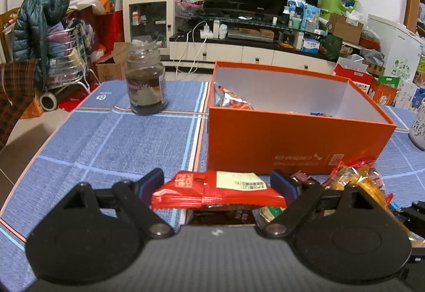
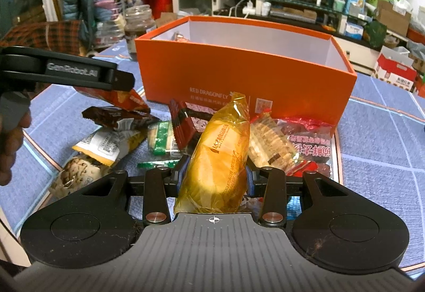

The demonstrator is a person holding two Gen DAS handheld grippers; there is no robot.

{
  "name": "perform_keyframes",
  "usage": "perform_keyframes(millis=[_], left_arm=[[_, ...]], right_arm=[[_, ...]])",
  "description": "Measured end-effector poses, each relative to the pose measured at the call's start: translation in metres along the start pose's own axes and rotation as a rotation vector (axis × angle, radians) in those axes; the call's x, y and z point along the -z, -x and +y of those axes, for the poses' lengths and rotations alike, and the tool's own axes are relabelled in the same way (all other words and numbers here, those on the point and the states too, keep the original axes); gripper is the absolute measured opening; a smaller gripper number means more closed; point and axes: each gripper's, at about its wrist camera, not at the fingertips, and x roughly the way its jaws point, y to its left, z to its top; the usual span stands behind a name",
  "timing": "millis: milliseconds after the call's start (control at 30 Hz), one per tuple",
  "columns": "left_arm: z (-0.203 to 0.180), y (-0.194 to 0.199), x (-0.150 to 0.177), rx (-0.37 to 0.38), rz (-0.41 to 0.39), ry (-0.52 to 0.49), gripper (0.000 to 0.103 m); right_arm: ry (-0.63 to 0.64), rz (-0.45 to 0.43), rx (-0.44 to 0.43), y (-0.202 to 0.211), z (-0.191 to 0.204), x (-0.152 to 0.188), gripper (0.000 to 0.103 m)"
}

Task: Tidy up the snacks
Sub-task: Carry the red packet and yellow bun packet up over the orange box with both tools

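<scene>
Left tongs: pitched down toward the table, jaws spread wide, red snack packet lying crosswise between the blue pads; right pad at the packet's end, left pad just beside the other end, firm clamping not certain. In the right wrist view, seen from the side as a black arm over the snack pile, part of a hand at the frame's left edge.

Right tongs: angled down, jaws drawn close together, clamped on a yellow-wrapped bread roll standing up between the pads, its twisted end toward the box.

Orange shoebox: open, on the table directly ahead of both tongs; a few packets inside at the left end.

Loose snacks on the table before the box: brown chocolate packet, green-edged cracker pack, biscuit pack, red date bag, cookie bag.

Glass jar: upright, lidless, left of the box, apart from it.
</scene>
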Motion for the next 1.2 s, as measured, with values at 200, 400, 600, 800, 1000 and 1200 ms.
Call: perform_keyframes(millis=[200, 400, 600, 800, 1000, 1200], left_arm=[[0.001, 0.015, -0.004, 0.016, -0.033, 0.004, 0.088], [0.0, 0.03, -0.007, 0.04, -0.064, 0.003, 0.088], [0.004, 0.04, -0.011, 0.043, -0.094, 0.008, 0.088], [0.008, 0.046, -0.015, 0.043, -0.116, 0.009, 0.086], [0.011, 0.05, -0.018, 0.052, -0.122, 0.011, 0.075], [0.011, 0.048, -0.018, 0.051, -0.115, 0.009, 0.075]], right_arm=[[-0.002, -0.009, -0.007, 0.005, -0.002, 0.0, 0.025], [0.013, -0.018, -0.017, 0.008, 0.002, -0.002, 0.025], [0.016, -0.018, -0.022, 0.009, 0.004, -0.003, 0.025], [0.013, -0.02, -0.024, 0.01, 0.004, -0.004, 0.025], [0.013, -0.022, -0.029, 0.011, 0.004, -0.006, 0.025], [0.013, -0.021, -0.03, 0.012, 0.004, -0.006, 0.025]])
